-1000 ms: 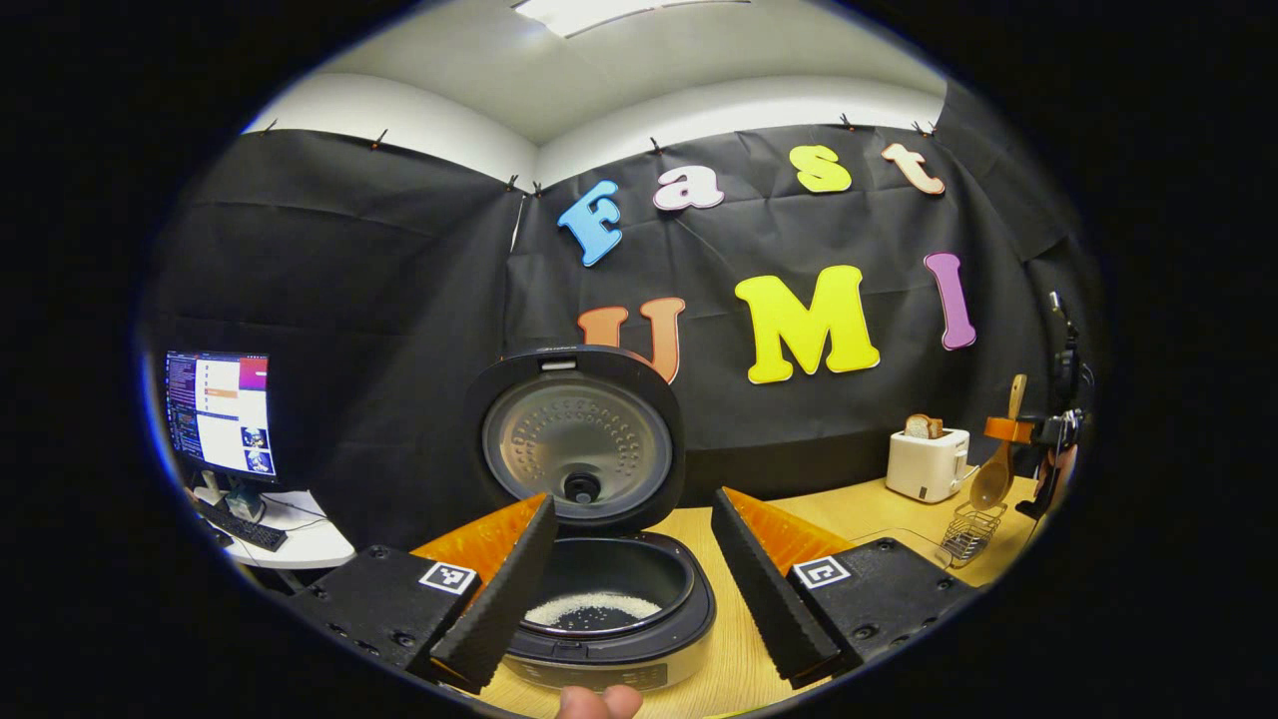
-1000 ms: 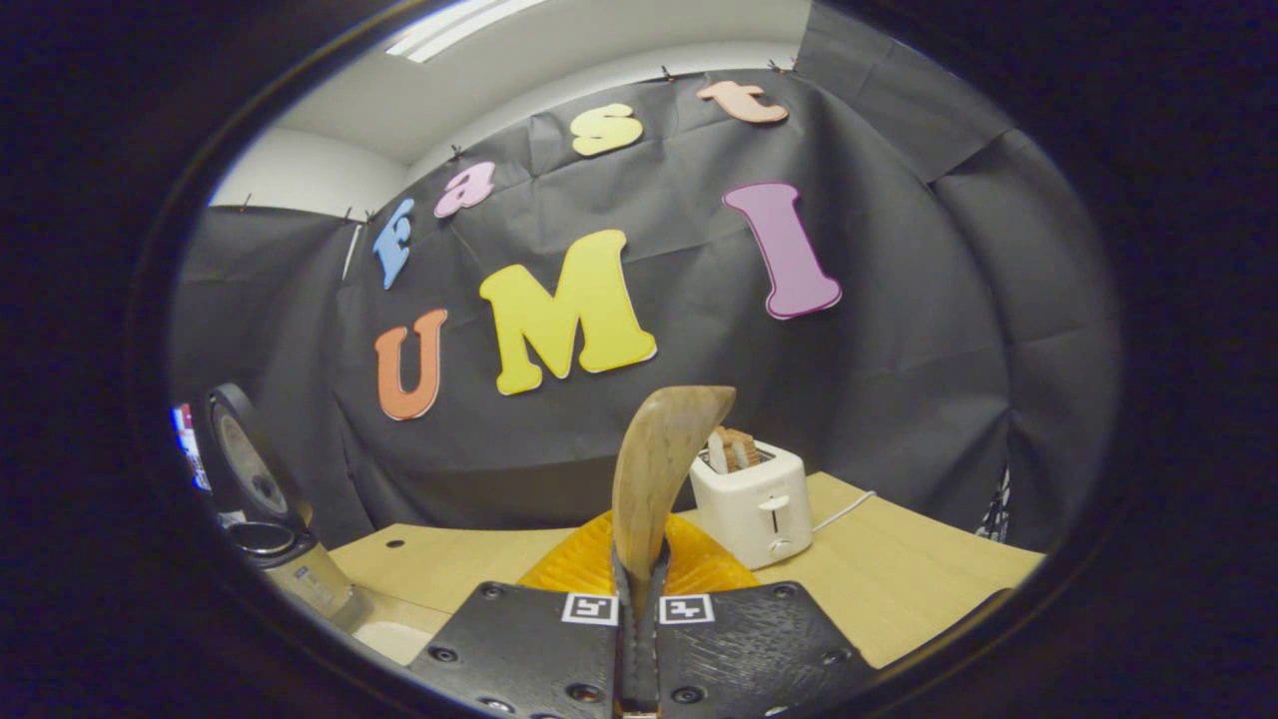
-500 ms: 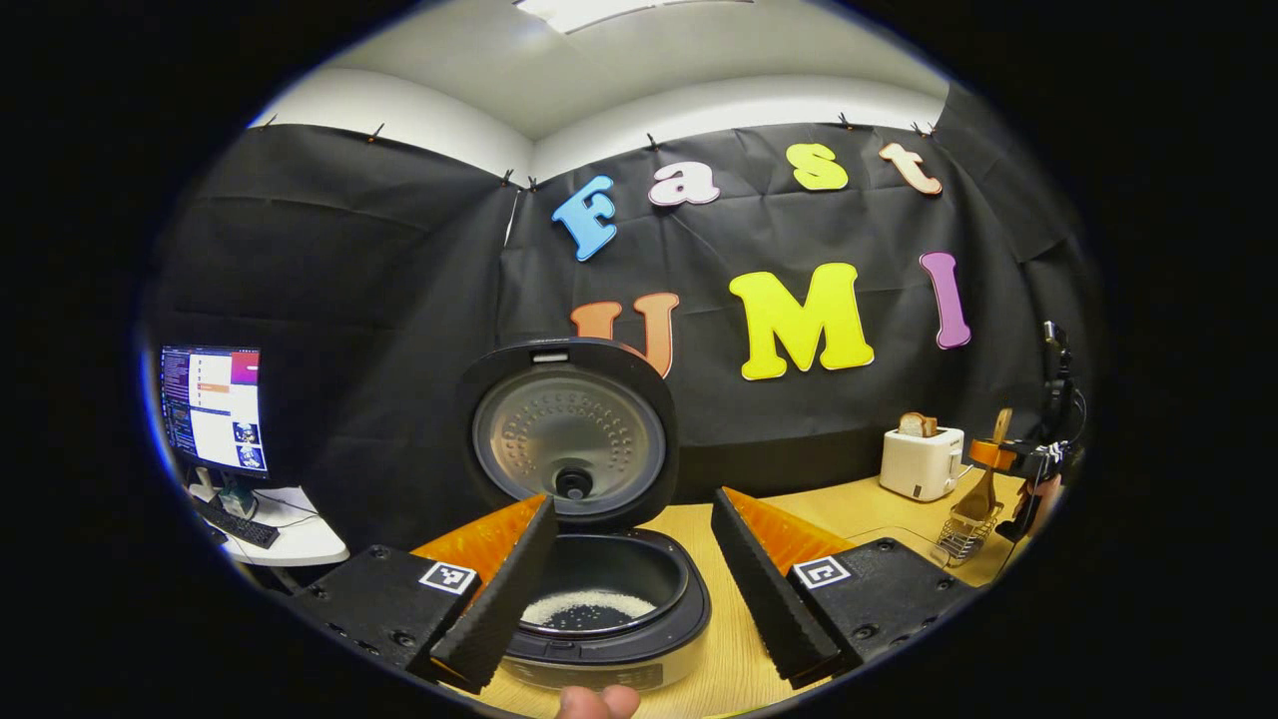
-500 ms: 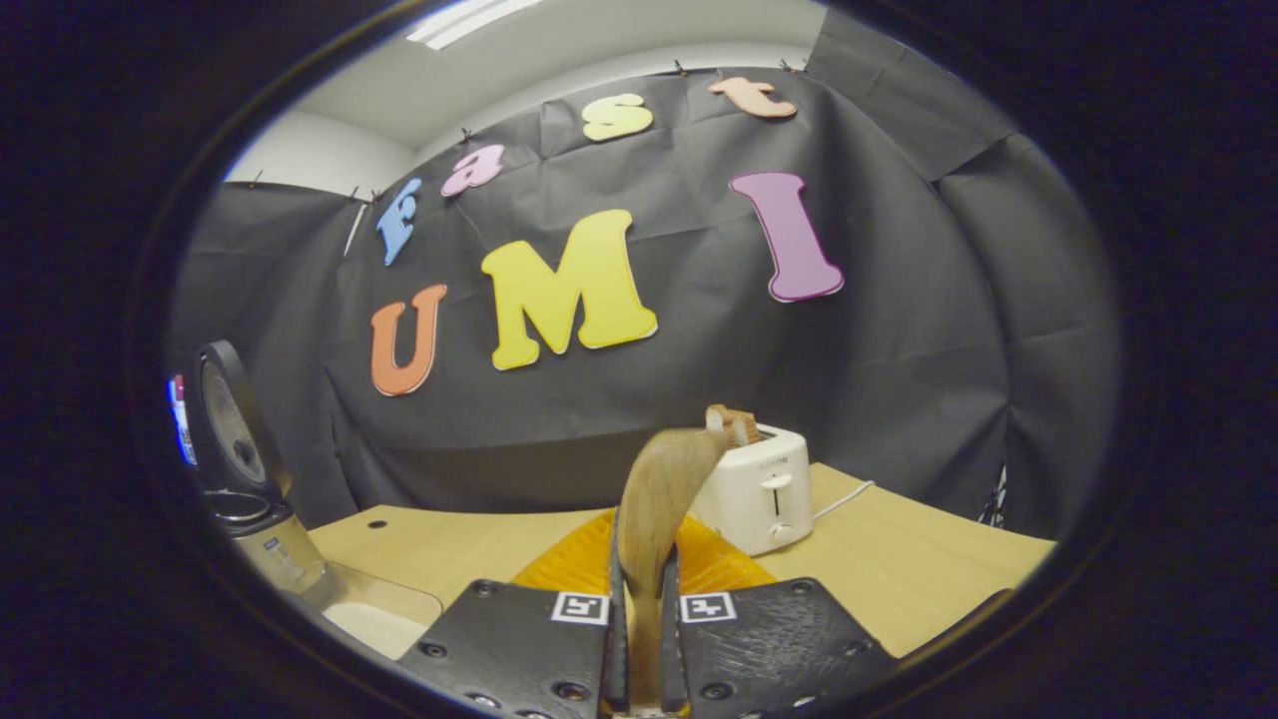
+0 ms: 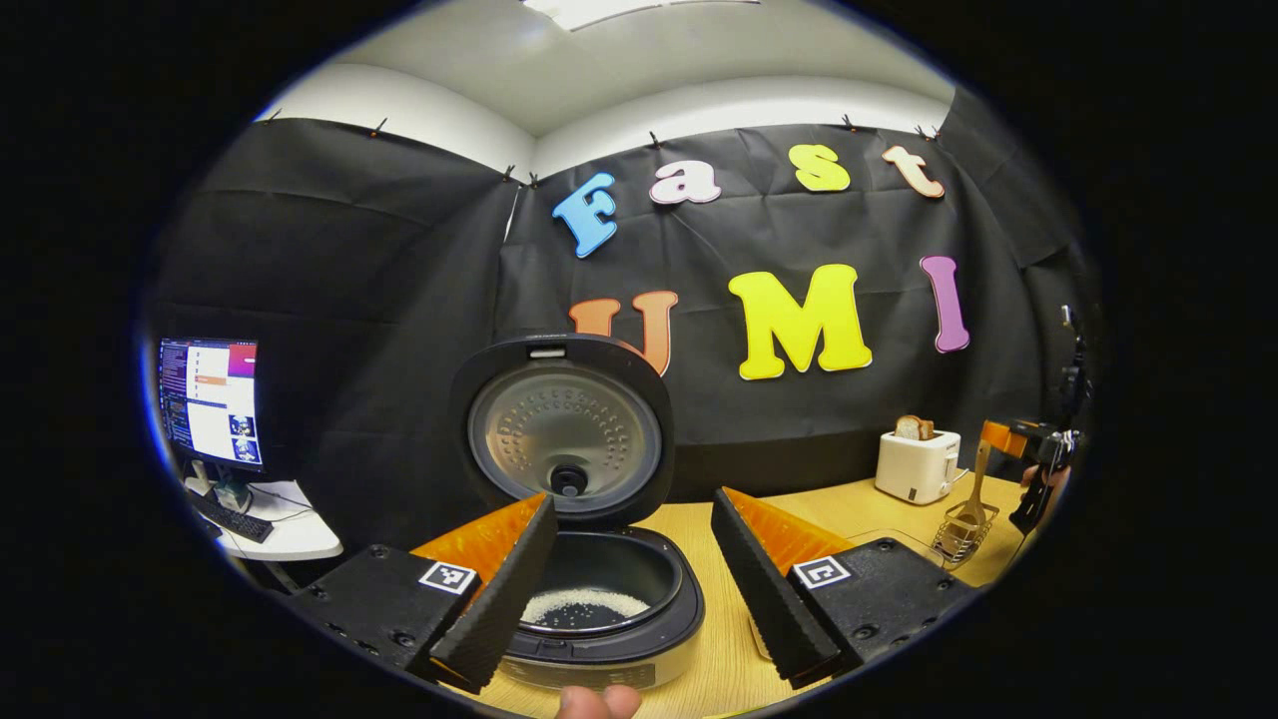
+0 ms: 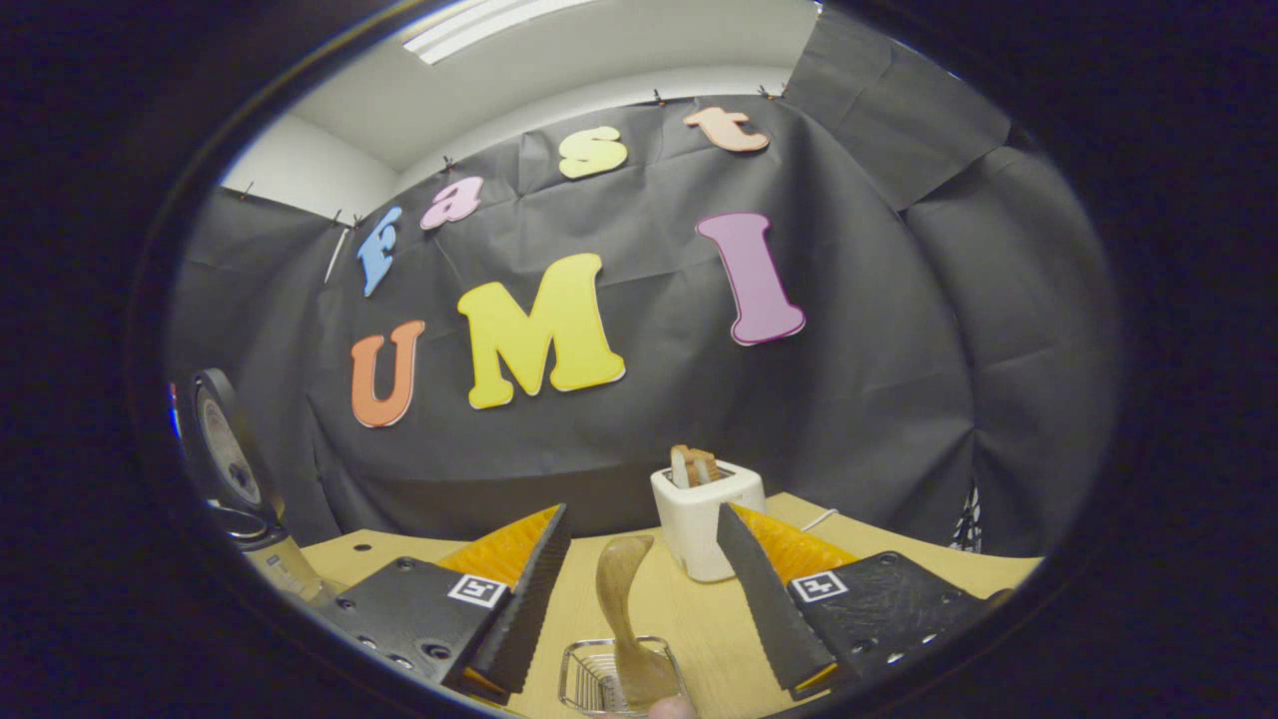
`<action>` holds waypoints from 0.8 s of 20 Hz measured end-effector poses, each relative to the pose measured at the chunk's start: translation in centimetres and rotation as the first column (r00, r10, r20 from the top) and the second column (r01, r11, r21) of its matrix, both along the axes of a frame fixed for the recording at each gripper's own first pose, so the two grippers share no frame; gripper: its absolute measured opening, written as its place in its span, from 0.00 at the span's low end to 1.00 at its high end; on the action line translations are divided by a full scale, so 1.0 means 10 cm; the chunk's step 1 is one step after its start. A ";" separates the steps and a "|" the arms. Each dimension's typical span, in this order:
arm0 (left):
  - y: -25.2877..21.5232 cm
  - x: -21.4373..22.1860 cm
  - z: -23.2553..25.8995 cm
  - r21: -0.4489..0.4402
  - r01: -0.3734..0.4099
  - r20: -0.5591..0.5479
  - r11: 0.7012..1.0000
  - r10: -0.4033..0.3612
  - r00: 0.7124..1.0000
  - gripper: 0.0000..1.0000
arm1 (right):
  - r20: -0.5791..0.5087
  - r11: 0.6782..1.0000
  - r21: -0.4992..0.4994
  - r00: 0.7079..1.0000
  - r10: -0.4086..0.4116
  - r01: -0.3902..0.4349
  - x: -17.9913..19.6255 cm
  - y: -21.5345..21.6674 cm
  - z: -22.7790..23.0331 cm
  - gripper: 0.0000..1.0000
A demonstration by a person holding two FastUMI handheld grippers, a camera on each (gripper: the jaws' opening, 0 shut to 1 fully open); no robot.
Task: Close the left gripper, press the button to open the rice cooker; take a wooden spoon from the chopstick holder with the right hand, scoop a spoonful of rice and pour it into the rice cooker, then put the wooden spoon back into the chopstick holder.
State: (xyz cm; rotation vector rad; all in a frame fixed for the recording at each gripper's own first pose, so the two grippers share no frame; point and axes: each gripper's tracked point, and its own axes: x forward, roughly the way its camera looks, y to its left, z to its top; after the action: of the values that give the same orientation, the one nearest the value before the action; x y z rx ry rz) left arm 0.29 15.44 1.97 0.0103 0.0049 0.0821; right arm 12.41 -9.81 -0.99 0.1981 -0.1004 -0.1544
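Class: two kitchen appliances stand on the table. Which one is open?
The rice cooker: its round lid stands raised, showing rice in the pot. The white toaster has no lid, only bread in its slot.

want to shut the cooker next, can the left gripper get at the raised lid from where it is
Probably yes. The left gripper sits open right in front of the rice cooker, and the lid stands upright just beyond its fingers with nothing between them.
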 end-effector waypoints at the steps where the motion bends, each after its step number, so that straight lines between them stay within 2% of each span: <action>1: 0.01 0.00 0.03 0.000 -0.003 0.005 1.000 0.003 1.000 0.99 | 0.003 1.000 -0.011 1.000 -0.014 0.014 -0.03 -0.05 -0.03 0.88; 2: 0.01 0.00 0.04 -0.004 -0.006 0.011 1.000 0.007 1.000 0.99 | 0.001 0.999 -0.022 1.000 -0.025 0.025 -0.09 -0.08 0.00 0.87; 3: 0.00 -0.01 0.05 -0.010 -0.010 0.017 1.000 0.010 1.000 0.99 | 0.002 0.999 -0.029 1.000 -0.021 0.021 -0.15 -0.05 0.04 0.94; 8: 0.08 -0.04 0.12 -0.050 -0.053 0.036 0.997 0.055 0.998 0.99 | 0.045 0.995 -0.095 0.999 0.016 -0.012 -0.41 0.20 0.26 0.95; 10: 0.13 -0.03 0.16 -0.065 -0.068 0.016 0.996 0.069 0.998 0.99 | 0.026 0.991 -0.129 0.999 0.045 -0.041 -0.47 0.33 0.25 0.95; 11: 0.17 -0.03 0.20 -0.060 -0.082 0.008 0.995 0.083 0.997 0.99 | -0.005 0.989 -0.136 0.998 0.063 -0.063 -0.49 0.39 0.17 0.95; 12: 0.20 -0.01 0.26 -0.040 -0.091 0.007 0.995 0.091 0.996 0.99 | -0.026 0.986 -0.142 0.996 0.080 -0.083 -0.51 0.45 0.11 0.99; 14: 0.20 0.06 0.39 0.017 -0.092 0.002 0.996 0.092 0.996 0.99 | -0.054 0.982 -0.146 0.992 0.112 -0.119 -0.58 0.58 0.03 0.91; 16: 0.11 0.14 0.57 0.032 -0.057 -0.012 0.998 0.058 0.998 0.99 | -0.058 0.978 -0.137 0.987 0.152 -0.158 -0.67 0.67 0.01 0.92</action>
State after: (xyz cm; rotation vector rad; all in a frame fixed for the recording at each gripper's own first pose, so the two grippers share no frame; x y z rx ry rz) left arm 1.71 16.51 7.63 0.0425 0.0165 0.1397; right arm 5.71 -3.14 -0.91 0.0607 -0.0486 0.0037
